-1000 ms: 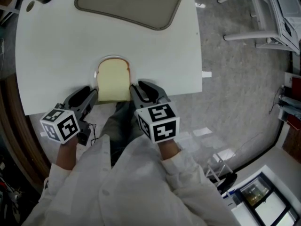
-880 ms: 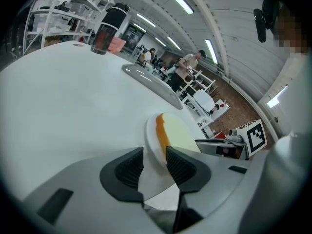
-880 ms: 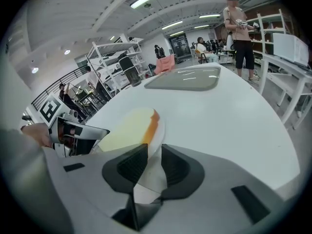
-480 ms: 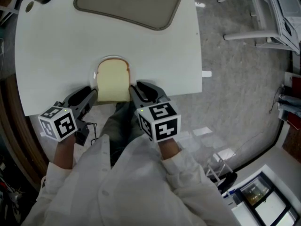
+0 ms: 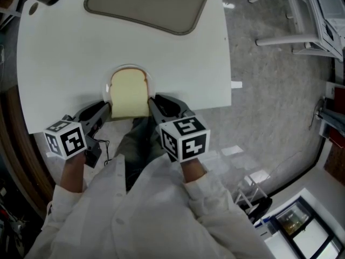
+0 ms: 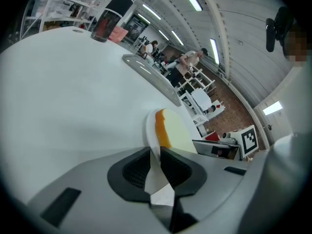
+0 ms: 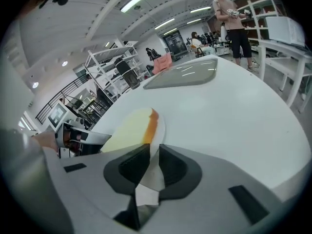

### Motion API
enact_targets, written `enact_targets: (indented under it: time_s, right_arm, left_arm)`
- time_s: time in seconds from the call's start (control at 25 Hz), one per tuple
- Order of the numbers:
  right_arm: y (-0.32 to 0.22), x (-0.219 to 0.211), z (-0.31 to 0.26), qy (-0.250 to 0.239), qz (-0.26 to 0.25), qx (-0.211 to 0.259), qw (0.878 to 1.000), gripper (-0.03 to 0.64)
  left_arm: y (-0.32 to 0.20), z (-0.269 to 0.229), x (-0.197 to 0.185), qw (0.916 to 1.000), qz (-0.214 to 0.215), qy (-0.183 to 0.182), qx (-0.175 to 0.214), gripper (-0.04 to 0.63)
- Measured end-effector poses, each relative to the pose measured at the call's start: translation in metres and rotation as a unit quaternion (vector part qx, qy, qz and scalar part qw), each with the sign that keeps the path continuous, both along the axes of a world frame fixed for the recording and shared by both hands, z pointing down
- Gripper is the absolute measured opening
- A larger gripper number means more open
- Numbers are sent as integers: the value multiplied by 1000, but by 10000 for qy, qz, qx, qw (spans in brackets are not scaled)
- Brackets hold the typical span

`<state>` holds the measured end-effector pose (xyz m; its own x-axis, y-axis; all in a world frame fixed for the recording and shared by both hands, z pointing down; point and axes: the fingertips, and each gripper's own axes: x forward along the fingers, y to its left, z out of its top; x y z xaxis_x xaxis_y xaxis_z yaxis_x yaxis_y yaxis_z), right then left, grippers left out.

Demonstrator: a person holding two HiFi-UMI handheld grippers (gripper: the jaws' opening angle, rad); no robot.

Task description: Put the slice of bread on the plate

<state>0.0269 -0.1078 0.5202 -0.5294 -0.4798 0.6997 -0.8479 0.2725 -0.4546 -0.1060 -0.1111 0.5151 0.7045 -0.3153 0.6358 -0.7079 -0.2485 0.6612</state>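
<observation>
A slice of bread (image 5: 129,93) with a brown crust lies on a small white plate (image 5: 107,83) at the near edge of the white table (image 5: 64,53). My left gripper (image 5: 106,108) is at the plate's left near rim. Its jaws are closing, with the rim (image 6: 151,130) between them and the pads against it. My right gripper (image 5: 153,102) is shut on the plate's right near rim (image 7: 160,130). The bread (image 6: 178,135) fills most of the plate and lies beside both jaws (image 7: 129,128).
A grey oval tray (image 5: 148,1) sits at the far side of the table. A dark cup (image 6: 109,16) stands at the far left corner. The table's right edge drops to grey floor with white chairs (image 5: 302,15). People stand in the background.
The left gripper's jaws have drawn together onto the plate's rim and its marker cube has rolled slightly. The right gripper, plate and bread have stayed in place.
</observation>
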Motion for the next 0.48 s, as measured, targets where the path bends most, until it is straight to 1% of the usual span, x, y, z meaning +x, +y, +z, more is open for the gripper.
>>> enact_targets:
  time_s: [0.16,0.48]
  right_arm:
    - [0,1,0,5,-9,-61,10000,64]
    - [2,2,0,57,36,-184,9998,61]
  left_arm:
    - [-1,-2,1,10000,-42,37,64,67]
    - [0,-2,1,9998,-86,177,-9,63]
